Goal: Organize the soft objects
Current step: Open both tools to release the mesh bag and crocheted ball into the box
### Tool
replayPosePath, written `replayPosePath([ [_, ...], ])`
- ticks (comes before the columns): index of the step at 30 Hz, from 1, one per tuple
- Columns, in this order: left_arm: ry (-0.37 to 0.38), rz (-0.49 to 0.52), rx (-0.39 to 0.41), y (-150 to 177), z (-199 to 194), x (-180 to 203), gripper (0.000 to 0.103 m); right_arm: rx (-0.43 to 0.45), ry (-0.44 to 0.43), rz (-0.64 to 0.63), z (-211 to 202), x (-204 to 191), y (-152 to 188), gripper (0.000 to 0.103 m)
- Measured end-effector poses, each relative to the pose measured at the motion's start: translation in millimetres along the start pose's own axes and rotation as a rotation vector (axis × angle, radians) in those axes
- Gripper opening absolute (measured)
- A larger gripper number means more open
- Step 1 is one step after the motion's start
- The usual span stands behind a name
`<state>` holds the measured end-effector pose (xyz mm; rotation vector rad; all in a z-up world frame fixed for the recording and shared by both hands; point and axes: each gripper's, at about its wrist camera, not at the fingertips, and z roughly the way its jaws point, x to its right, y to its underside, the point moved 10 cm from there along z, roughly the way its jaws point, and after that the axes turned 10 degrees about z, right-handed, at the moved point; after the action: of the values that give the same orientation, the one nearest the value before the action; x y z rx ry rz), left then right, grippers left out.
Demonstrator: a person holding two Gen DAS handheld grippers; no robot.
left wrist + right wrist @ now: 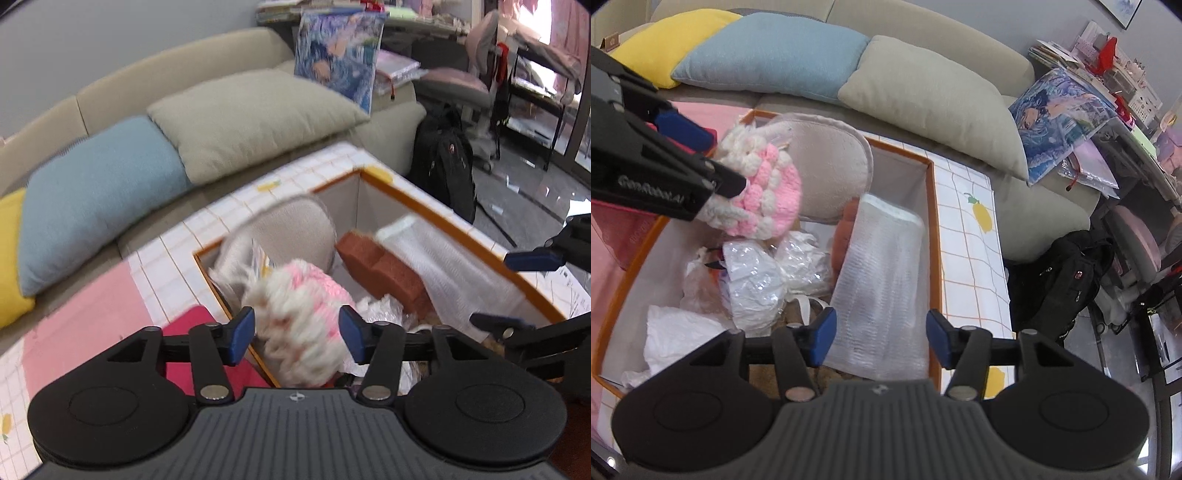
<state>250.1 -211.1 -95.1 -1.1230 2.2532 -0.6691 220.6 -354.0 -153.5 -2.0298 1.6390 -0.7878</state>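
Note:
A pink and white crocheted soft toy (303,317) sits between the open fingers of my left gripper (297,338), over the near left side of an orange-rimmed storage box (424,206). In the right wrist view the same toy (764,192) hangs over the box (934,229) beside the left gripper's fingers (720,181). My right gripper (881,338) is open and empty above a white foam wrap roll (882,288). The box also holds a beige round cushion (831,166), a brown block (384,273) and crumpled plastic bags (757,280).
The box rests on a white checked cloth (971,258) with lemon prints. Behind it is a sofa with yellow (665,40), blue (768,51) and beige (923,96) pillows. A black backpack (1060,280) and a desk chair (476,74) stand to the right. A pink mat (85,317) lies left.

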Motion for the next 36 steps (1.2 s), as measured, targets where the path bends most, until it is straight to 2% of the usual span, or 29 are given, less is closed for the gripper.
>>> replayPosePath([
  [2, 0.006, -0.001, 0.031, -4, -12, -2, 0.073, 0.007, -0.009, 0.015, -6, -1, -3, 0.058],
  [8, 0.0, -0.018, 0.151, -13, -62, -8, 0.076, 0.026, -0.056, 0.092, -31, -5, -19, 0.067],
  [11, -0.013, -0.043, 0.202, -13, -89, -15, 0.077, 0.046, -0.085, 0.135, -49, -12, -28, 0.068],
  [15, -0.029, -0.089, 0.254, -7, -122, -29, 0.078, 0.082, -0.124, 0.183, -75, -24, -40, 0.068],
  [23, -0.13, -0.177, 0.361, 27, -173, -55, 0.079, 0.203, -0.163, 0.254, -130, -56, -48, 0.083],
  [28, -0.176, -0.227, 0.385, 50, -185, -65, 0.079, 0.268, -0.156, 0.264, -149, -78, -41, 0.09],
  [30, -0.185, -0.281, 0.327, 64, -182, -69, 0.079, 0.286, -0.166, 0.271, -154, -88, -34, 0.091],
  [32, -0.156, -0.338, 0.308, 75, -179, -71, 0.079, 0.306, -0.162, 0.258, -157, -98, -26, 0.091],
  [33, -0.169, -0.347, 0.308, 80, -179, -71, 0.08, 0.312, -0.154, 0.244, -157, -104, -20, 0.091],
  [36, -0.27, -0.325, 0.304, 94, -179, -71, 0.089, 0.292, -0.139, 0.221, -156, -118, -3, 0.091],
])
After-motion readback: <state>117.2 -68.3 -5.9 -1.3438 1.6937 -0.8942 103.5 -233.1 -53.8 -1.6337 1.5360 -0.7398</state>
